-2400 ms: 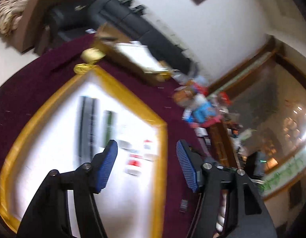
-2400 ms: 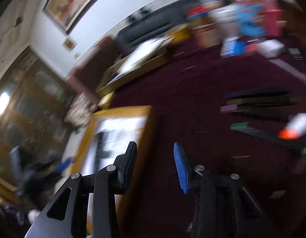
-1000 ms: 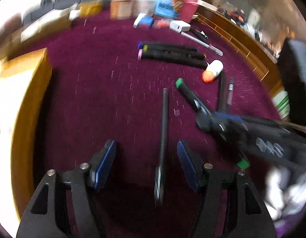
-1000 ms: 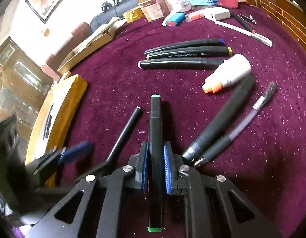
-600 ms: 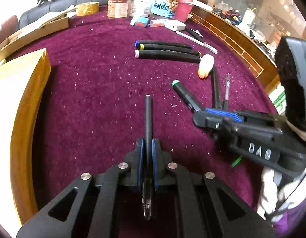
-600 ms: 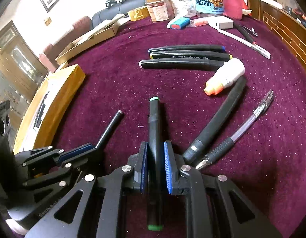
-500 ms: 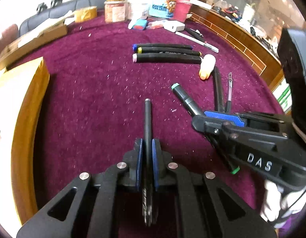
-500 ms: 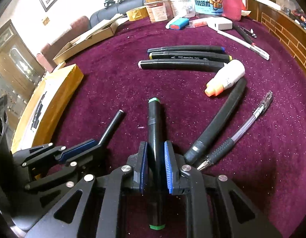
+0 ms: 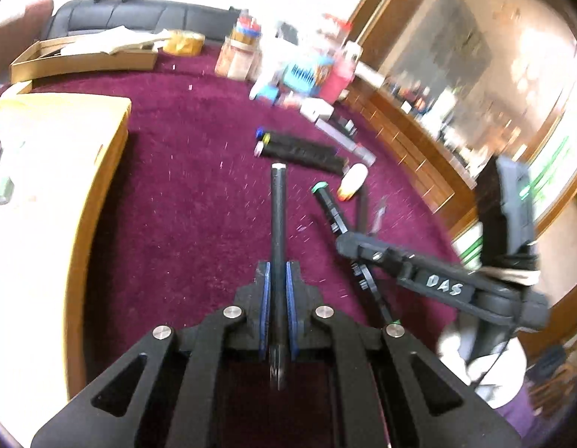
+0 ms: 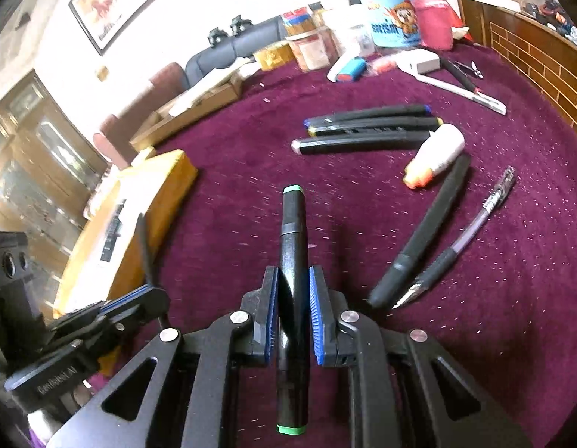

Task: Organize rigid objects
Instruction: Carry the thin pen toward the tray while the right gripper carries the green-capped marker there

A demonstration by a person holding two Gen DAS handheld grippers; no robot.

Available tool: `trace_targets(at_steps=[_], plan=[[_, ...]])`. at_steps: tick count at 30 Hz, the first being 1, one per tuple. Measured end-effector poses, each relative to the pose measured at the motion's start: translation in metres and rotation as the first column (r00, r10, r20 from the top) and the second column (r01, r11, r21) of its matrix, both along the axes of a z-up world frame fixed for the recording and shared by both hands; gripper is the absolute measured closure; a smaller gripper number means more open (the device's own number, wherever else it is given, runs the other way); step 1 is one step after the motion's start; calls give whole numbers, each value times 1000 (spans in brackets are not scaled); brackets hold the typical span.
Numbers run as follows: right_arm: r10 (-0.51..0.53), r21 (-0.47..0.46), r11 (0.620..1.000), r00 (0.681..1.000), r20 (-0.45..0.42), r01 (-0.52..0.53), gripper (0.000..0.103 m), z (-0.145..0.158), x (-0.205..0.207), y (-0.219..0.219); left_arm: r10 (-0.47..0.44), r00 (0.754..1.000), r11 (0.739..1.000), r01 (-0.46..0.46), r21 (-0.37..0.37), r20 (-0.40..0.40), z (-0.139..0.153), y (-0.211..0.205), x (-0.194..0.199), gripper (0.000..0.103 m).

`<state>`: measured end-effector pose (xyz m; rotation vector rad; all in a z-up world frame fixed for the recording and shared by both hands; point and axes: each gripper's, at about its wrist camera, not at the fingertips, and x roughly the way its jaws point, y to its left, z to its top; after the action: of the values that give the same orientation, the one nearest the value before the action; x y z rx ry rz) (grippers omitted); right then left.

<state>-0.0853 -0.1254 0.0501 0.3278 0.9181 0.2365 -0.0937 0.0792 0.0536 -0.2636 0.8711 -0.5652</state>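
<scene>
My left gripper [image 9: 277,283] is shut on a thin black pen [image 9: 278,220], which points forward above the maroon cloth. My right gripper [image 10: 294,298] is shut on a black marker with green ends [image 10: 294,246], also held off the cloth. In the left wrist view the right gripper [image 9: 353,248] and its green-capped marker [image 9: 327,203] appear at the right. In the right wrist view the left gripper [image 10: 139,298] sits at the lower left. Three black markers [image 10: 366,128] lie side by side farther out. A white bottle with an orange cap [image 10: 436,158] lies beside them.
A yellow-rimmed tray [image 9: 109,171] with a white inside lies at the left and holds a few items. A thick black pen [image 10: 422,231] and a clear gel pen [image 10: 464,239] lie at the right. Jars, a blue tub and a cardboard box [image 9: 83,61] stand at the back.
My left gripper closed on the thin black pen, lifted it off the cloth and turned toward the tray. My right gripper rose a little with the green-ended marker.
</scene>
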Motion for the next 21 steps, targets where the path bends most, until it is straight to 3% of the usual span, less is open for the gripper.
trace_targets(at_steps=[5, 10, 16, 21], plan=[[46, 47, 998, 998, 47, -48, 89, 21, -8, 19, 47, 997, 989, -37, -145, 61, 26, 39, -16, 97], [128, 79, 988, 988, 81, -135, 89, 43, -5, 54, 105, 989, 972, -81, -219, 102, 52, 87, -28, 97], [248, 141, 956, 965, 78, -257, 88, 51, 12, 111, 178, 980, 962, -154, -224, 93, 60, 149, -39, 97], [320, 195, 927, 947, 28, -319, 88, 35, 33, 158, 266, 963, 949, -253, -188, 49, 46, 198, -39, 97]])
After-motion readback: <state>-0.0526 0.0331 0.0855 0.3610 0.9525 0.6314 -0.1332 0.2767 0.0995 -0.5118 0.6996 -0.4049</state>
